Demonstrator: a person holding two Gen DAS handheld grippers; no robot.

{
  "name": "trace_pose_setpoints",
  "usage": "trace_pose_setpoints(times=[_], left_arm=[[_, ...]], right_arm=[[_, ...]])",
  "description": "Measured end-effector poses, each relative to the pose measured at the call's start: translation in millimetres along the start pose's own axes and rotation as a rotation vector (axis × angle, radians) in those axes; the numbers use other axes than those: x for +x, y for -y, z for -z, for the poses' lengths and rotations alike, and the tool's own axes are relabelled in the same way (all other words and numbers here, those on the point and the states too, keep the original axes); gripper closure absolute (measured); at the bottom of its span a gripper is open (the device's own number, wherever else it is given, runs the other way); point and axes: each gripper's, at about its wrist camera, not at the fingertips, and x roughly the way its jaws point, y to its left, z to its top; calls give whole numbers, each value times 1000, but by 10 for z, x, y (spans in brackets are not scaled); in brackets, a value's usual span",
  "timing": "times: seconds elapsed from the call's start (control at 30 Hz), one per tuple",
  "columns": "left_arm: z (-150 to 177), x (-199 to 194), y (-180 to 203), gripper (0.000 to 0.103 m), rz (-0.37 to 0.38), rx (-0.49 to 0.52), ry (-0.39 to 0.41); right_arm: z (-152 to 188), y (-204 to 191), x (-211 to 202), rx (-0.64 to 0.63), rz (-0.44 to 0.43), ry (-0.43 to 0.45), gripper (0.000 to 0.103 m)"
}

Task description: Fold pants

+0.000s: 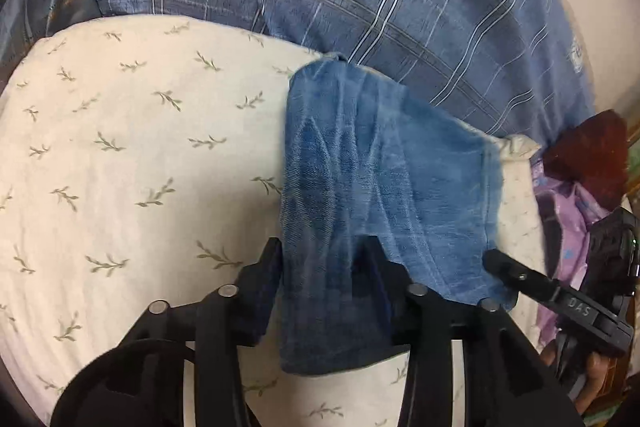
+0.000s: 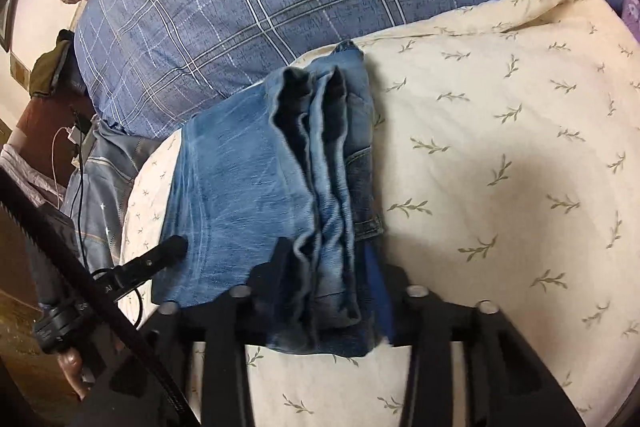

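Both my jaws stand part open astride the folded jeans [image 1: 384,187] on the leaf-print pillow [image 1: 132,147], left gripper [image 1: 320,259] and right gripper [image 2: 332,259] seemingly clamping denim.

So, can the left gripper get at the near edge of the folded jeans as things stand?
Probably yes. The left gripper already has the folded jeans between its jaws on the leaf-print pillow, with nothing in the way. Whether the jaws are pressing is unclear.
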Motion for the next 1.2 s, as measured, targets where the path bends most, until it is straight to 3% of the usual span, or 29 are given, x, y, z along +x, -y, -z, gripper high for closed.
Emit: trace_pose_setpoints(times=[0.03,0.07,0.1,0.17,0.23,0.3,0.4,0.53,0.67,0.8,0.87,0.97,1.07,1.2], left_arm=[[10,-88,27,60,7,23,15],[49,-209,48,56,10,54,42],[152,-362,32,48,-9,74,89],[338,-513,-36,43,-66,78,140],[545,-532,-27,45,-120,110,121],[716,-487,86,46,-169,168,98],[814,-356,281,46,-251,270,89],[737,-170,276,57,-237,209,86],[597,-135,157,61,-192,137,146],[624,-6,152,80,-147,133,98],[616,-24,153,80,-141,128,110],[570,4,105,80,-157,106,117],[560,35,24,80,-110,40,104],[646,101,197,92,-246,171,109]], right_arm=[[41,-37,-114,-20,2,33,50],[117,-91,-289,-58,8,89,31],[189,-119,-390,-72,12,119,22],[416,-165,-567,-88,-2,147,18],[651,-246,-606,-126,30,124,19],[757,-381,-510,-199,126,85,22],[741,-548,-269,-283,276,45,43],[654,-453,-137,-238,303,33,54],[630,-340,-154,-166,236,31,62],[601,-373,-117,-159,239,35,66],[610,-440,-95,-166,235,35,74],[627,-486,-112,-180,251,50,75],[612,-466,-78,-166,247,39,73],[605,-446,-59,-168,257,22,77]])
